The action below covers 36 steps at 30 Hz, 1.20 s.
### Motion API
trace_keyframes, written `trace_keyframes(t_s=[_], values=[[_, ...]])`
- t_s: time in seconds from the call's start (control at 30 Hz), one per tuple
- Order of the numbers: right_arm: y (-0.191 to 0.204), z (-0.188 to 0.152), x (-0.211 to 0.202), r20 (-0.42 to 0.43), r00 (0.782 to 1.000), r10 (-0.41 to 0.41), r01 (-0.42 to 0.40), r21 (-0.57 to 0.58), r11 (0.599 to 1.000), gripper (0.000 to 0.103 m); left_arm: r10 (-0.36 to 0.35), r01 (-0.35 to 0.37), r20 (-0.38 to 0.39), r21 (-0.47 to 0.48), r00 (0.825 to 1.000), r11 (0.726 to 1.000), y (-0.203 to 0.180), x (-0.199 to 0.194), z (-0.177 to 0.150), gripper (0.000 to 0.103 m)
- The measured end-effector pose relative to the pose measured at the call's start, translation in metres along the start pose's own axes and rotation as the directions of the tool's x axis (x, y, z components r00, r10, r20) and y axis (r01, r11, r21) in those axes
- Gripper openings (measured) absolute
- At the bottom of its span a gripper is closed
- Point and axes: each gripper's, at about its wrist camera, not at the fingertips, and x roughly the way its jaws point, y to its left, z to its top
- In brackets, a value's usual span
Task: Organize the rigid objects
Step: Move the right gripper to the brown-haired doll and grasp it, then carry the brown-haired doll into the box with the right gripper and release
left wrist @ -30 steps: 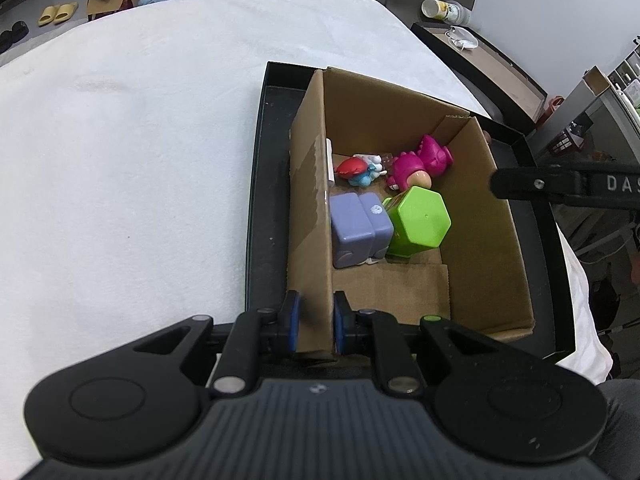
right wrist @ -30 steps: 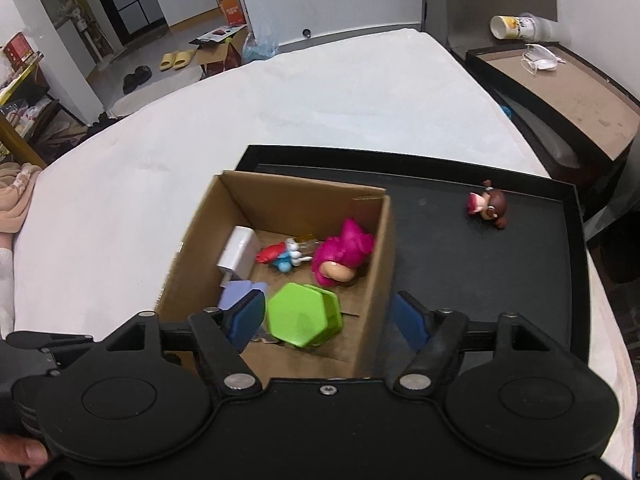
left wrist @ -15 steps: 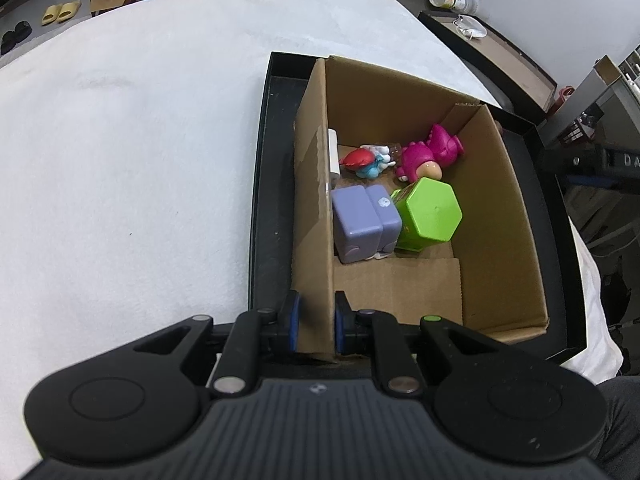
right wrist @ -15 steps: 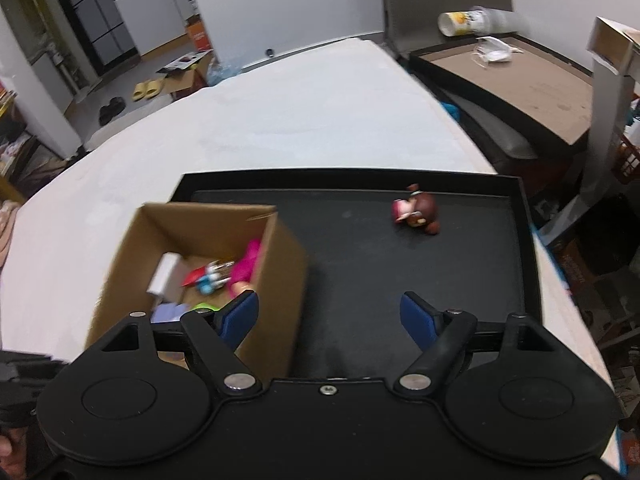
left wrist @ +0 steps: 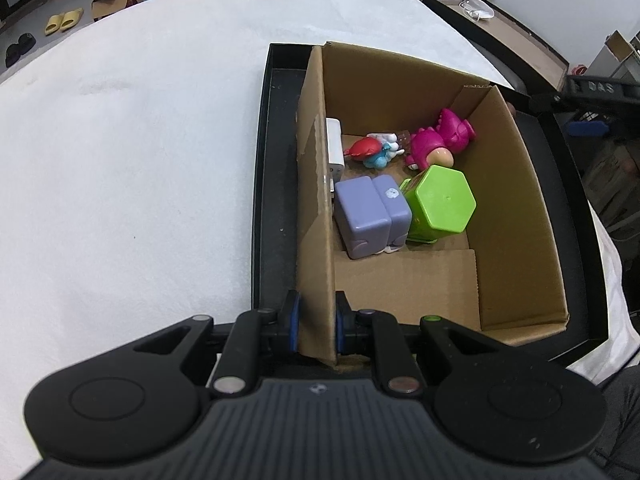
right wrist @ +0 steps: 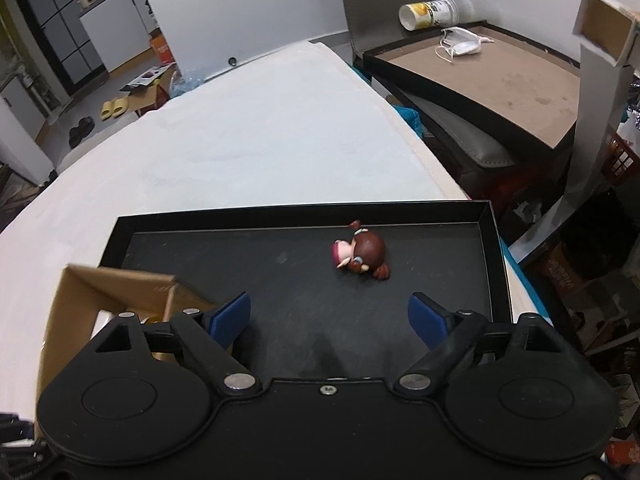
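Note:
My left gripper (left wrist: 316, 320) is shut on the near left wall of a cardboard box (left wrist: 516, 216) that stands in a black tray (left wrist: 272, 184). The box holds a purple block (left wrist: 368, 216), a green hexagonal toy (left wrist: 444, 200), a pink figure (left wrist: 440, 140), a red and blue figure (left wrist: 370, 151) and a white adapter (left wrist: 334, 148). In the right wrist view a brown-haired figurine (right wrist: 364, 258) lies on the tray floor (right wrist: 280, 280). My right gripper (right wrist: 330, 318) is open and empty, just short of the figurine. The box corner (right wrist: 120, 288) shows at its left.
The tray lies on a white cloth-covered table (left wrist: 140, 140). A brown side table (right wrist: 500, 76) with a cup (right wrist: 428, 12) and a face mask (right wrist: 460, 46) stands to the right. Clutter and shelving fill the floor at far right (right wrist: 580, 260).
My right gripper has swung right, away from over the box, and now faces the brown-haired figurine on the open tray floor. My left gripper keeps its hold on the box wall.

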Motion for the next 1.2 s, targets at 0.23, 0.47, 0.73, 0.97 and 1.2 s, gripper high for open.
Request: trace_keyframes(t_s=[0.23, 0.47, 0.73, 0.97, 1.2], values=[[-0.007, 0.016, 0.026, -0.021, 1.0, -0.023, 0.023, 0.009, 1.0, 0.086, 0.019, -0.019, -0.016, 0.007, 1.0, 1.0, -0.003, 0.005, 0.002, 0.016], [-0.009, 0.031, 0.051, -0.056, 0.997, -0.045, 0.045, 0.008, 0.999, 0.089, 0.026, -0.026, -0.022, 0.012, 0.999, 1.0, -0.004, 0.008, 0.004, 0.016], [-0.006, 0.043, 0.078, -0.135, 0.989, -0.06, 0.061, 0.006, 0.998, 0.089, 0.032, -0.031, -0.028, 0.012, 0.999, 0.999, -0.006, 0.01, 0.006, 0.016], [-0.008, 0.036, 0.08, -0.177, 0.982, -0.06, 0.066, 0.03, 0.997, 0.043, 0.034, -0.033, -0.025, 0.016, 0.999, 0.999, -0.007, 0.01, 0.005, 0.016], [-0.003, 0.033, 0.051, -0.157, 0.987, -0.019, 0.024, 0.033, 0.999, 0.043, 0.022, -0.022, -0.021, -0.002, 1.0, 1.0, -0.003, 0.007, 0.004, 0.016]])
